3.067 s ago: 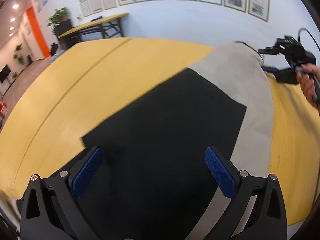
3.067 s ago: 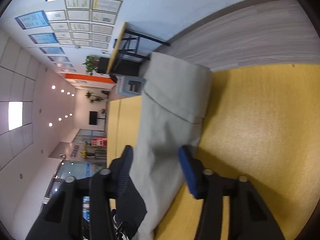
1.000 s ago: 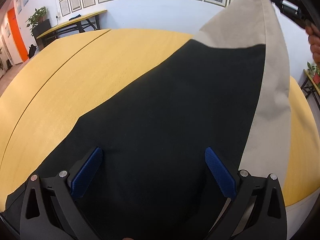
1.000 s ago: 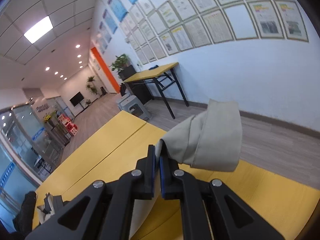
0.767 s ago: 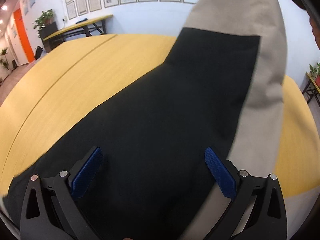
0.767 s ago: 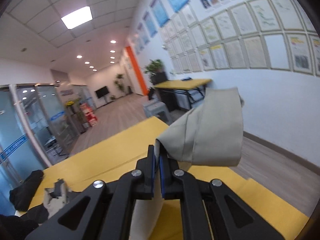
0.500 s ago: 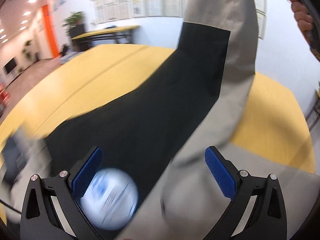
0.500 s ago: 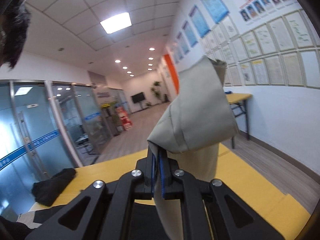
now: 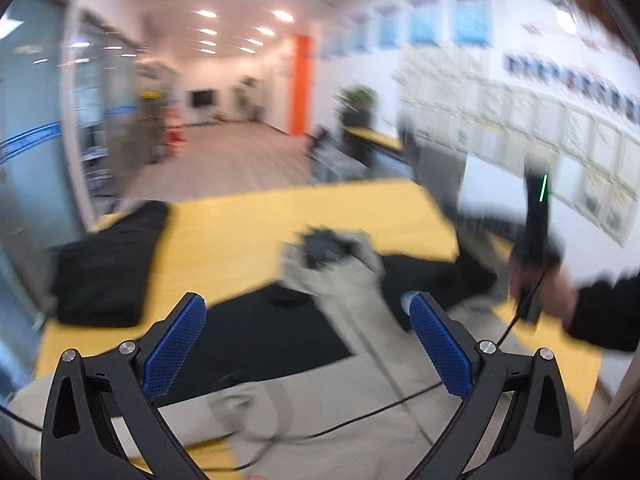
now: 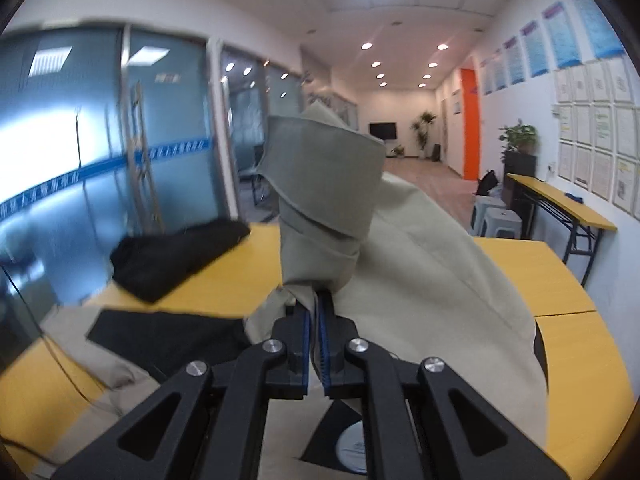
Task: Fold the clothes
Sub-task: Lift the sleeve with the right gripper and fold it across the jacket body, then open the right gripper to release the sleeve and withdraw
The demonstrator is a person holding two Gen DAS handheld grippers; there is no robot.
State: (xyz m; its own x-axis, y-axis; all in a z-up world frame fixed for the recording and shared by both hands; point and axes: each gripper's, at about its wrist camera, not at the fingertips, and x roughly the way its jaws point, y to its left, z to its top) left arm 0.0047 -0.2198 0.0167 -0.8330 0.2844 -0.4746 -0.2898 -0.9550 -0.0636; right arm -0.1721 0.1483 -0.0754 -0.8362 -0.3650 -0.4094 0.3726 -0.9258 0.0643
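Note:
A beige and black garment [image 9: 340, 420] lies on the yellow table [image 9: 248, 232]. My left gripper [image 9: 306, 340] is open and empty above it; this view is blurred. My right gripper [image 10: 316, 316] is shut on a beige end of the garment [image 10: 324, 184], which stands bunched above the jaws and drapes to the right [image 10: 440, 300]. The garment's black panel [image 10: 168, 340] lies on the table at the left. In the left wrist view the hand with the right gripper's handle [image 9: 536, 240] is at the right.
A folded black garment [image 9: 104, 264] lies at the table's far left corner; it also shows in the right wrist view [image 10: 176, 256]. A thin black cable [image 9: 360, 412] trails over the beige cloth. A side table [image 10: 560, 204] and stools stand by the right wall.
My right gripper, open 3 s ago, shut on the beige end and lifted it, swinging it back over the garment. My left gripper turned left and stayed open.

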